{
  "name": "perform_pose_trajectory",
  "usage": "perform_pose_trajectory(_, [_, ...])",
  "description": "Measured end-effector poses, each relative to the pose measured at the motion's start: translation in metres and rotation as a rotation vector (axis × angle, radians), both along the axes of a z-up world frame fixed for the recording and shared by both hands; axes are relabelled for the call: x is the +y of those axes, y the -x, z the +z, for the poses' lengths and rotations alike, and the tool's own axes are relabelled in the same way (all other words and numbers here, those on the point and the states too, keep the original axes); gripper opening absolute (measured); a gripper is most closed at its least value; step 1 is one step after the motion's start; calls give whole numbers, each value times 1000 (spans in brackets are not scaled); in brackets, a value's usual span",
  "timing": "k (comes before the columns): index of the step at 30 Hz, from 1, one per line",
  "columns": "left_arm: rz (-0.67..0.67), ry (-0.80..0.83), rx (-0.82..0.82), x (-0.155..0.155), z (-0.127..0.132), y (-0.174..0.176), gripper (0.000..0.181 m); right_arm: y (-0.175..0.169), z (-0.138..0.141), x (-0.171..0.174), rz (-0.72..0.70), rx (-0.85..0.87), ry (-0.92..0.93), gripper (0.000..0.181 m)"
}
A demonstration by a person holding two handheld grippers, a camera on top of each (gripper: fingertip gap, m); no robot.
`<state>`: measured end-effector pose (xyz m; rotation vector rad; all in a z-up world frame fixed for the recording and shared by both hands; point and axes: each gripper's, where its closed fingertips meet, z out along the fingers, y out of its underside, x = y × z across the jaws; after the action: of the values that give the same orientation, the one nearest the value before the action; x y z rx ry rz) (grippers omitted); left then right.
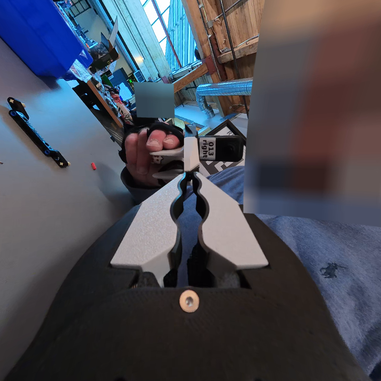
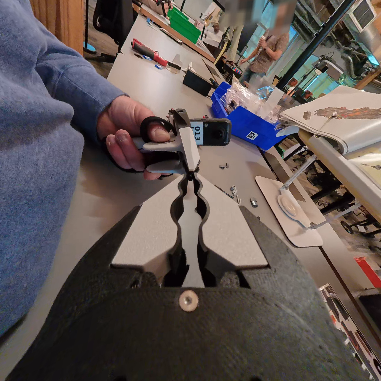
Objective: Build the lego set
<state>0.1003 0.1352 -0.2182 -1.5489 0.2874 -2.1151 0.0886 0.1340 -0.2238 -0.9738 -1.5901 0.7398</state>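
Left hand-held gripper (image 1: 190, 175) and right hand-held gripper (image 2: 190, 177) meet tip to tip, jaws nearly closed

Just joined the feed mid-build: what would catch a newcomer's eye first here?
The two grippers meet tip to tip in mid-air, the left gripper and right gripper both pinching a small black piece. A long black lego beam lies on the table, with a blue bin behind.

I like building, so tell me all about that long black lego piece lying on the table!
The long black lego piece is a thin beam that looks like plastic, lying flat on the grey table. It has blue pins along it and cream ones at both angled ends. Nothing grips it; a tiny red piece lies nearby, apart.
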Motion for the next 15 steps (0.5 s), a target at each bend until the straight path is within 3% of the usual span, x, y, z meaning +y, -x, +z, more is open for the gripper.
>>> perform_pose_trajectory(7, [40,-7,57,5,-6,0,6,-1,-8,6,-25,-53,44,1])
perform_pose_trajectory(12, [86,-119,266,0,-10,-3,19,-8,-14,5,-13,-61,97,2])
perform_pose_trajectory(15, [141,-81,209,6,-3,5,20,-13,-13,4,-9,-47,118,1])
